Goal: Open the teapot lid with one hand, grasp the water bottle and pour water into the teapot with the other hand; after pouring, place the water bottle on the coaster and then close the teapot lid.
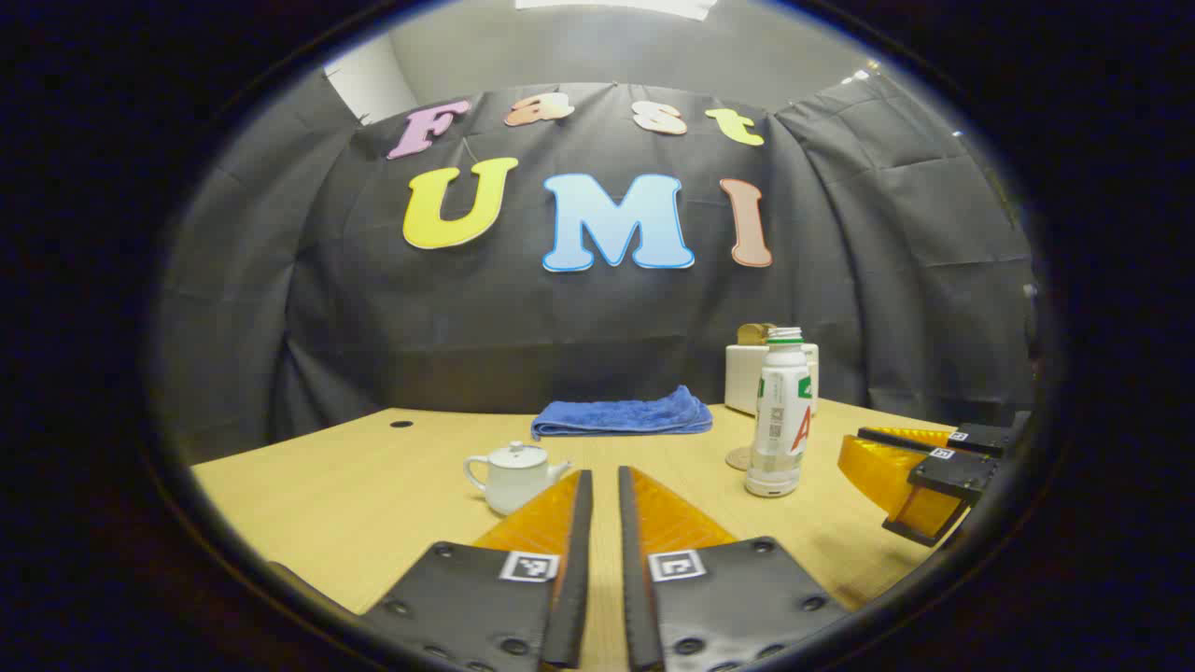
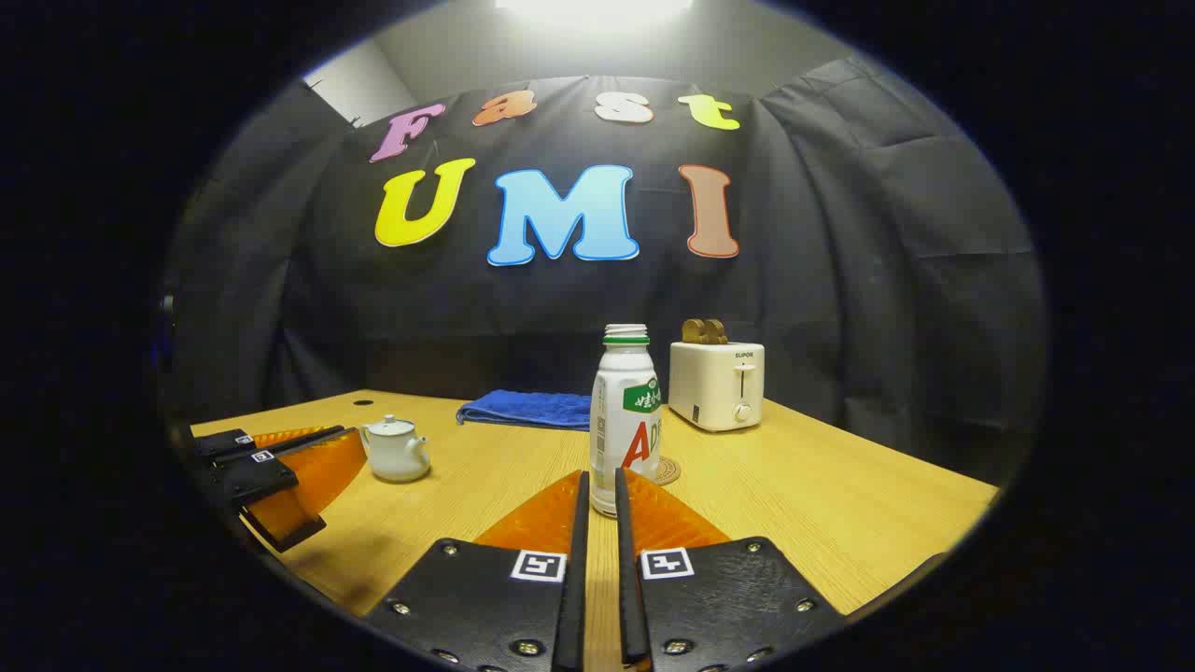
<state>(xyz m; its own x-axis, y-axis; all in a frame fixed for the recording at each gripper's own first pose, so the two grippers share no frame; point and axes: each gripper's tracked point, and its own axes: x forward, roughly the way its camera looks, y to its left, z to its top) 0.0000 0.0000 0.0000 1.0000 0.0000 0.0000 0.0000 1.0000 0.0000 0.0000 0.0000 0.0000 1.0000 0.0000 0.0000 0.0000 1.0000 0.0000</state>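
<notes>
A small white teapot [image 1: 515, 476] [image 2: 396, 450] stands on the wooden table [image 1: 373, 485] with its lid [image 1: 519, 455] on. In the left gripper view my left gripper [image 1: 605, 478] is just right of the teapot, its fingers close together with nothing between them. An uncapped white water bottle [image 2: 625, 420] [image 1: 780, 415] stands upright directly ahead of my right gripper [image 2: 601, 481], which is shut and empty, tips just short of the bottle's base. A round coaster [image 2: 667, 470] [image 1: 739, 458] lies behind the bottle. Each gripper also shows in the other's view: the right one [image 1: 854, 448], the left one [image 2: 350, 443].
A folded blue towel [image 1: 621, 413] [image 2: 525, 409] lies toward the table's back. A cream toaster [image 2: 717, 385] [image 1: 747, 373] with bread in it stands at the back right. A small dark hole [image 1: 401, 424] marks the tabletop at the far left.
</notes>
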